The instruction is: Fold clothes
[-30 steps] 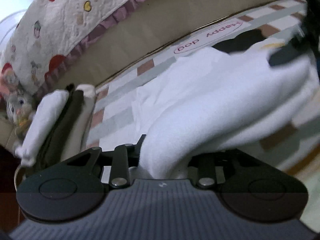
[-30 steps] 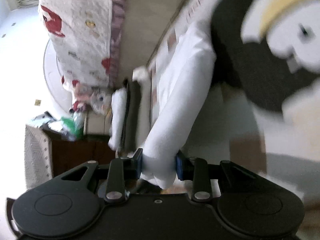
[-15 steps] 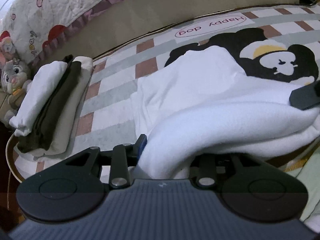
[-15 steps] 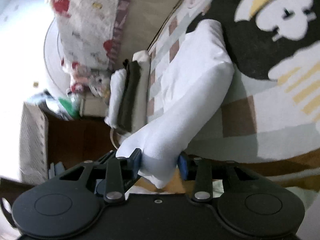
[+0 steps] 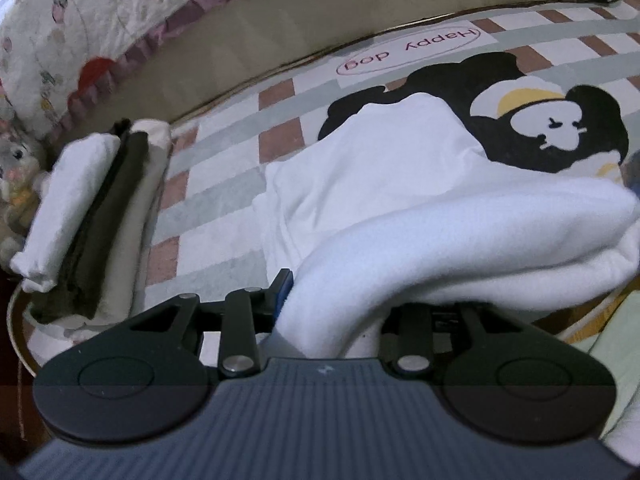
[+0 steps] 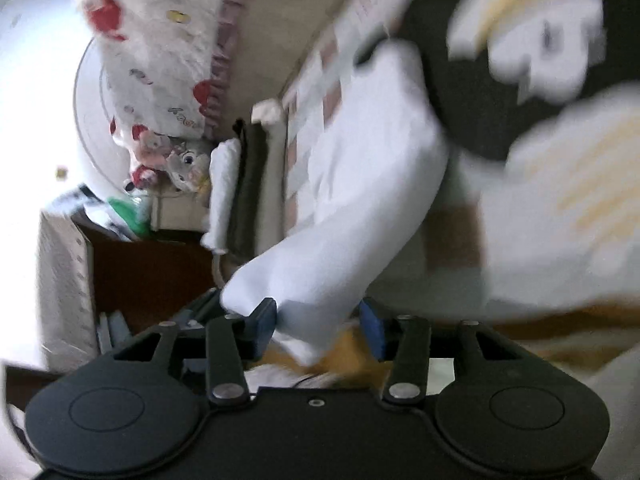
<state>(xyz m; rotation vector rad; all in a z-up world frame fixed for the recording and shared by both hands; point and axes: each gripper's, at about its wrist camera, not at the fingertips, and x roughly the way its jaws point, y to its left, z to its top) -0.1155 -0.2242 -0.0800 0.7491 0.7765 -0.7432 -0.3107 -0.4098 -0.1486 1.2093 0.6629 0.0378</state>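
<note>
left gripper (image 5: 320, 304): clenched on white garment (image 5: 400, 184) | right gripper (image 6: 318, 320): fingers just opening, released, garment corner between them | folded stack (image 5: 92, 220): far left on mat (image 5: 224, 184)

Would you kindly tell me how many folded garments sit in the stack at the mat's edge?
3: white, dark, cream, side by side; more may hide behind.

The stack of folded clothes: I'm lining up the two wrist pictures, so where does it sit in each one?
Left wrist: the stack of folded clothes lies at the left edge, left of the white garment.
Right wrist: the stack stands left of centre, turned on end, beside the garment.
Shared landmark: the stuffed rabbit next to the stack.
</note>
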